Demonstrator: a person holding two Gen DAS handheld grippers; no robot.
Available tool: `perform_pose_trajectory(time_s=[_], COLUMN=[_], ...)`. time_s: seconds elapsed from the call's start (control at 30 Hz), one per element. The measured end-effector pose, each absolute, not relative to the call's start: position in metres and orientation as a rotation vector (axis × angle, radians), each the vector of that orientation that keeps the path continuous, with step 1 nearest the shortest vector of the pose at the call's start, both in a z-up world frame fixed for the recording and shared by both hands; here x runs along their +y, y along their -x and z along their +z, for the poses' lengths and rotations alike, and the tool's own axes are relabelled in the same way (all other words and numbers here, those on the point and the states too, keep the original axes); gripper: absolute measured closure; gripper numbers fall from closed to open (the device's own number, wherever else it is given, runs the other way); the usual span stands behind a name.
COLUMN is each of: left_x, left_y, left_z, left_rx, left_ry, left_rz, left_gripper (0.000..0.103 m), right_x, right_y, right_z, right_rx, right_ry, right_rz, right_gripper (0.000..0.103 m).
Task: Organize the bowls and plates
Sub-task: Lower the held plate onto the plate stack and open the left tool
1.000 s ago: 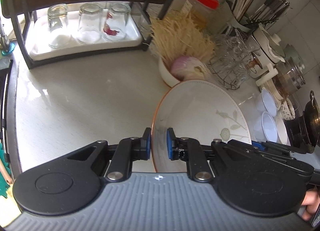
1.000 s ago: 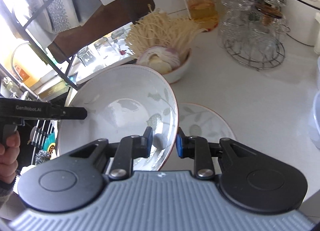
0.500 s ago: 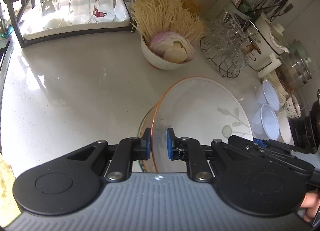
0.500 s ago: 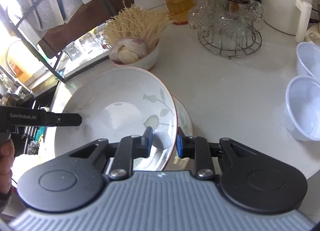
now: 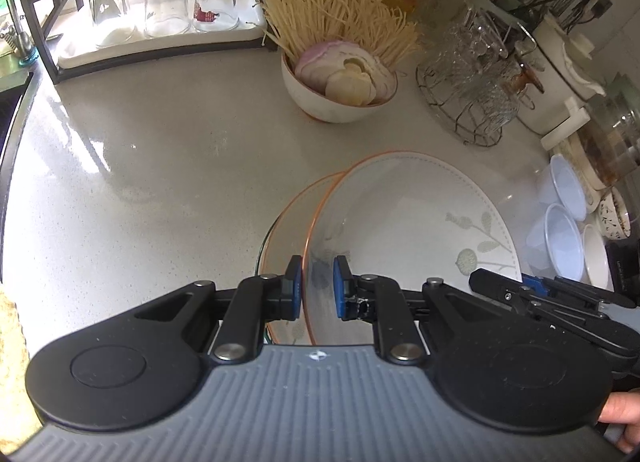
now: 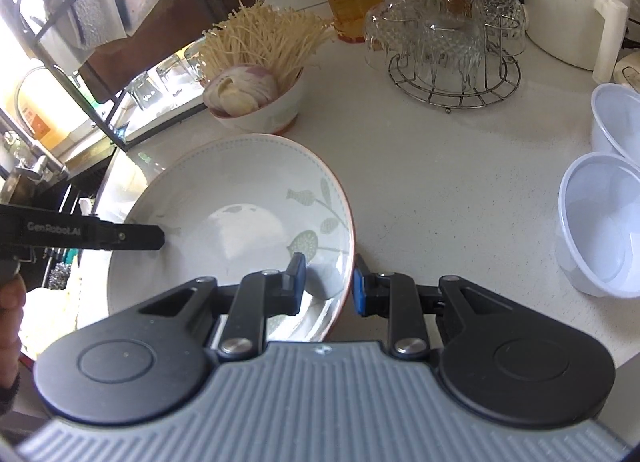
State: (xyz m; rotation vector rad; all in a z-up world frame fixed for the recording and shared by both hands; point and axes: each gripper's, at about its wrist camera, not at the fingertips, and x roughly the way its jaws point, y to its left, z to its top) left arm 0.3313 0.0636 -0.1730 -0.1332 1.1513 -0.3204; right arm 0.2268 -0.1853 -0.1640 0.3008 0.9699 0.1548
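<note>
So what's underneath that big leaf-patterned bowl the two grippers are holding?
In the left wrist view, a second orange-rimmed plate lies just under the leaf-patterned bowl. Only its left edge shows; the bowl covers the rest, so whether they touch is unclear.

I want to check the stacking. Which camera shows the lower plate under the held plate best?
The left wrist view: the lower plate's rim shows beside the held plate. In the right wrist view the held plate hides it.
</note>
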Motion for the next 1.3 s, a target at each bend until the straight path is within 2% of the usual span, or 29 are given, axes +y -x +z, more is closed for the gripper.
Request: perform_pose_trajectory(time_s=[0.33, 1.03, 1.13, 1.3], left_x=[0.051, 0.072, 0.077, 0.084], left_y=[-0.327, -0.323, -0.324, -0.325], left_z=[-0.186, -0.194, -0.192, -0.186], left_rx=[1.177, 1.175, 1.188, 1.189], left_ry=[0.086, 0.162, 0.204, 0.216], left_rz=[-0.286, -0.257, -0.265, -0.252], left_gripper=[0.084, 0.084, 0.077, 0.077], right_x=[-0.185, -0.176, -0.175, -0.175], right_y=[-0.228, -0.247, -0.247, -0.246], right_z=[-0.174, -0.184, -0.183, -0.184], right_rx=[0.984, 1.050, 1.053, 1.055], right_ry=[-0.276, -0.292, -0.283, -0.288], right_rz=[0.154, 0.182, 0.178, 0.171], right_gripper=[0.076, 0.075, 0.075, 0.076])
